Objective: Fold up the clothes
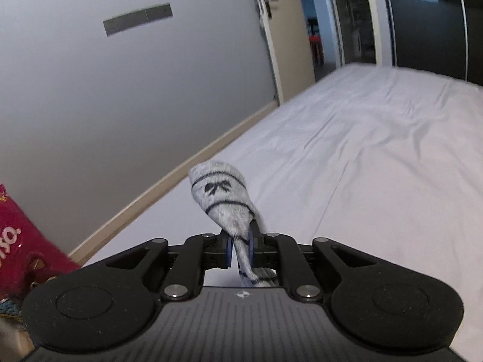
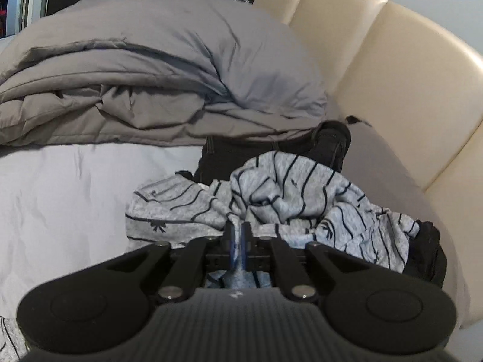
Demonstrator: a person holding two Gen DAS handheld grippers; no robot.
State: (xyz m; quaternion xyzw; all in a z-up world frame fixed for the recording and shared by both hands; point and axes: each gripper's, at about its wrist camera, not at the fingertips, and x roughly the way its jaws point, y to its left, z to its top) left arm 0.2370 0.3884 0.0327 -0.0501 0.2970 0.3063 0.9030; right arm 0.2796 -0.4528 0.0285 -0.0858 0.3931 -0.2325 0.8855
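Above the bed point(image 1: 377, 157), left gripper point(image 1: 240, 247) and right gripper point(image 2: 237, 242) each pinch the striped grey garment point(image 2: 302, 193) between nearly closed fingers.

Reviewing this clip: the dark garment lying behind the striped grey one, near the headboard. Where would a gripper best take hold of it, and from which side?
Judging by the right wrist view, the raised, bunched end of the dark garment near the headboard looks best. It stands above the striped grey garment, giving the fingers a fold to close on. Come from above; the grey duvet overhangs its far edge. The right gripper is already shut on striped fabric.
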